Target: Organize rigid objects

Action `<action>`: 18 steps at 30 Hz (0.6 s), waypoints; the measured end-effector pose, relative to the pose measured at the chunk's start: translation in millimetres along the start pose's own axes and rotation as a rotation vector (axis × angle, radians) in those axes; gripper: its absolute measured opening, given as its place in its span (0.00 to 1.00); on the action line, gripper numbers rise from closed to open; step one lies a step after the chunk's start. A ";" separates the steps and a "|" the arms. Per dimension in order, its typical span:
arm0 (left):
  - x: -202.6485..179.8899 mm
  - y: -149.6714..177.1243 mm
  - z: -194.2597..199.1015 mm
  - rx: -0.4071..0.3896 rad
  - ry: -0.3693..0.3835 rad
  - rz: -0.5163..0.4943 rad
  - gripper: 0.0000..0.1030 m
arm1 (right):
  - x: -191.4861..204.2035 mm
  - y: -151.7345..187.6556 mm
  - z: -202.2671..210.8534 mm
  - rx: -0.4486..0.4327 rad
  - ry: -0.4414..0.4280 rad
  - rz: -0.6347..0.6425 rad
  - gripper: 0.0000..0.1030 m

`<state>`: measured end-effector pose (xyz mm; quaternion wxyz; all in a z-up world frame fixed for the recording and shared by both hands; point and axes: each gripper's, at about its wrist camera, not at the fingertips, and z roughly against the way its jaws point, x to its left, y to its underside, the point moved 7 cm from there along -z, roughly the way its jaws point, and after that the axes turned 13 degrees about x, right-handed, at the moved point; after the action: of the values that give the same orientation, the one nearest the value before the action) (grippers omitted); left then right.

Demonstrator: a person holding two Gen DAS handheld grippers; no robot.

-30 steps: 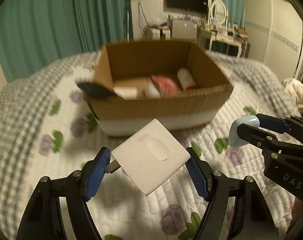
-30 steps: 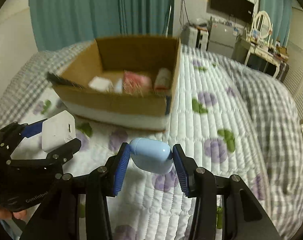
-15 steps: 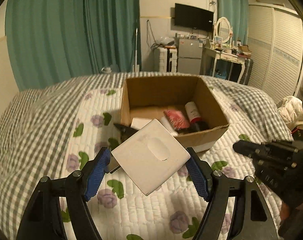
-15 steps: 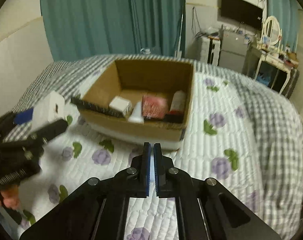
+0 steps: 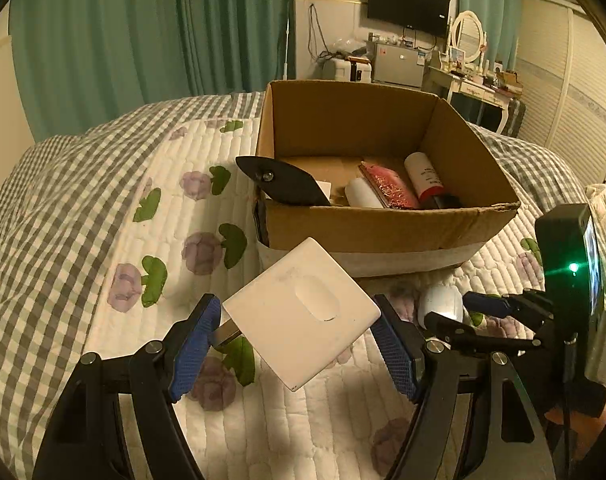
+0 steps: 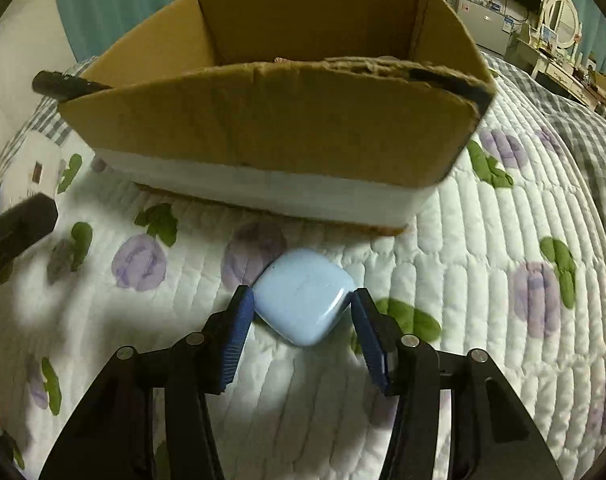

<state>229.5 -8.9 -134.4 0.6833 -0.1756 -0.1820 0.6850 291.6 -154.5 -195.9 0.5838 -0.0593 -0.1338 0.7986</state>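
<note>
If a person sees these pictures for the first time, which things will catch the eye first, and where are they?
First comes the white charger, held diagonally in the left tool, close to the camera. Behind it on the quilt stands an open box with a few things inside. In the right view, a pale blue case sits between the fingers of the right tool, low over the quilt, in front of the box.

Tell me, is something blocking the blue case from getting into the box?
Only the cardboard box's near wall stands between it and the blue case, which sits on the quilt between the right gripper's pads; the gripper must lift it over.
</note>
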 end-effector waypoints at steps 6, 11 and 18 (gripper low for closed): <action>-0.2 0.1 0.7 0.001 0.001 0.000 0.75 | 4.5 -3.6 -17.4 0.050 0.014 0.026 0.57; -1.4 0.1 8.4 -0.009 -0.008 -0.004 0.74 | 9.8 -5.4 -19.7 0.022 0.046 0.053 0.55; -4.9 -8.0 32.2 -0.053 -0.010 -0.023 0.75 | 9.8 11.7 34.0 -0.104 0.041 0.054 0.55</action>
<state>220.8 -14.1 -102.4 0.6853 -0.1881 -0.2055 0.6729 269.3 -153.4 -166.1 0.5610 -0.1092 -0.1614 0.8045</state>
